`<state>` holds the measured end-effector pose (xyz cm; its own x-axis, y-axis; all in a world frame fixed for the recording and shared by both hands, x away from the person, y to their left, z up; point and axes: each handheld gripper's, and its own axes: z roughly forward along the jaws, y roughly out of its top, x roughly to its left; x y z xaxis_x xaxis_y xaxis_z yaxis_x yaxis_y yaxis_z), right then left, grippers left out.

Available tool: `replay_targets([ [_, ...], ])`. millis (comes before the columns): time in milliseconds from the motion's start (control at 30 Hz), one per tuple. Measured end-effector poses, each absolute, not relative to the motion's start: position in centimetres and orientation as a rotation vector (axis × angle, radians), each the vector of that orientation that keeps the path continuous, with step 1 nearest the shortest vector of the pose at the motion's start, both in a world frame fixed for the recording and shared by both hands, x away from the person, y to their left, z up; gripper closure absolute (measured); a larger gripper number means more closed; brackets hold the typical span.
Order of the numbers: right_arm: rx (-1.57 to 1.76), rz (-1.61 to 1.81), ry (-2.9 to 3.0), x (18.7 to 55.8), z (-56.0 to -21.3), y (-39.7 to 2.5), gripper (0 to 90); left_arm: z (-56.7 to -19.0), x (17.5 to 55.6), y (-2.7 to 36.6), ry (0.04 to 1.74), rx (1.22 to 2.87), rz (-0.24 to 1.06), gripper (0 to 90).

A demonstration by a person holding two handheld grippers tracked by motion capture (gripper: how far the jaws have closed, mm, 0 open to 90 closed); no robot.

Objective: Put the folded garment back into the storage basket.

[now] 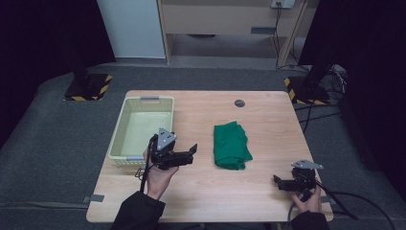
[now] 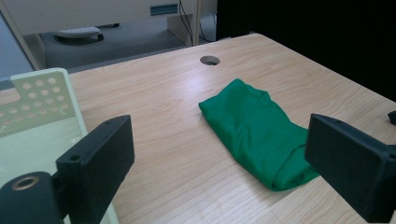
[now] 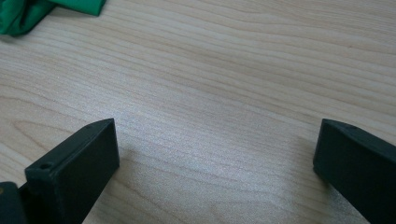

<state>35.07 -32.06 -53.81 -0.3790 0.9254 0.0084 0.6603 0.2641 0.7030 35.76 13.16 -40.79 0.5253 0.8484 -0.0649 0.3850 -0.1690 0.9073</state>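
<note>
Black fingers point(image 2: 95, 161) of the left gripper point(image 1: 184, 154) gape wide and empty, aimed at a green cloth point(image 2: 254, 128) folded mid-worktop point(image 1: 201, 189); the right gripper point(image 1: 286, 182), equally open, hovers low nearby. A clean pickup likely means pinching the cloth's thick folded edge, the pale basket point(image 1: 125, 127) alongside.

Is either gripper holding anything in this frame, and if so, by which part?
Nothing is held. The left gripper has its jaws apart, aimed toward the green cloth lying on the table. The right gripper is open over bare wood.
</note>
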Motion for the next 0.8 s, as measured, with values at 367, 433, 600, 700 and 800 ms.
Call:
replay_targets([
  [367, 1.437, 0.884, 2.135, 35.1, -53.8, -32.1, 0.2, -40.4, 36.3, 11.9, 1.005, 1.764, 0.574, 8.0],
  [433, 1.438, 0.884, 2.135, 35.1, -53.8, -32.1, 0.2, -40.5, 36.3, 11.8, 1.002, 1.77, 0.574, 8.0],
  [600, 1.438, 0.884, 2.135, 35.1, -53.8, -32.1, 0.2, -40.6, 36.6, 11.5, 1.004, 1.769, 0.578, 8.2],
  [700, 1.438, 0.885, 2.134, 35.1, -53.8, -32.1, 0.2, -40.7, 36.8, 11.3, 1.001, 1.77, 0.581, 8.2],
  [800, 1.438, 0.884, 2.135, 35.1, -53.8, -32.1, 0.2, -40.7, 36.8, 11.0, 0.992, 1.782, 0.598, 8.5],
])
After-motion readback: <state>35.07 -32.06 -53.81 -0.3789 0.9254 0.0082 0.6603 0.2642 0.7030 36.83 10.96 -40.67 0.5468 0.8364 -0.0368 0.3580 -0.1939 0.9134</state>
